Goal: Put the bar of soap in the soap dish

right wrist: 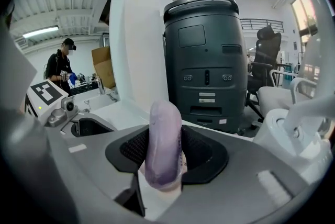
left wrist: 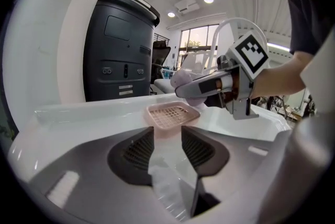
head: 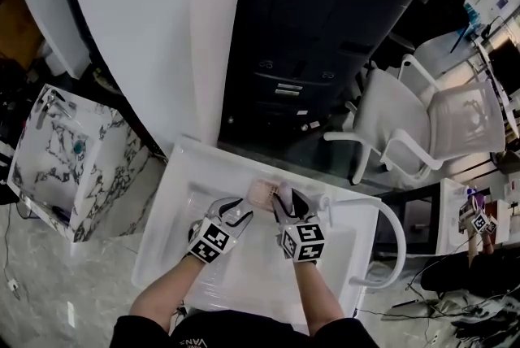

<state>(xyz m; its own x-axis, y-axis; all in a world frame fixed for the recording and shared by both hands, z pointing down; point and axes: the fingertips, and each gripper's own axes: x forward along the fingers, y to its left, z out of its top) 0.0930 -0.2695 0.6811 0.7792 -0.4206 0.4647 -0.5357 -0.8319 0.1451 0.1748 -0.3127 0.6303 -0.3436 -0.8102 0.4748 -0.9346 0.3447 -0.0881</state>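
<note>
The right hand-held gripper (head: 283,200) is clamped on an upright lilac bar of soap (right wrist: 163,144), just above the pink slatted soap dish (left wrist: 172,114). The dish sits on the back ledge of a white washbasin (head: 175,216). The left hand-held gripper (left wrist: 167,136) is wide and empty, facing the dish. Behind stand a dark grey cabinet (head: 317,29) and a white office chair (head: 422,119).
</note>
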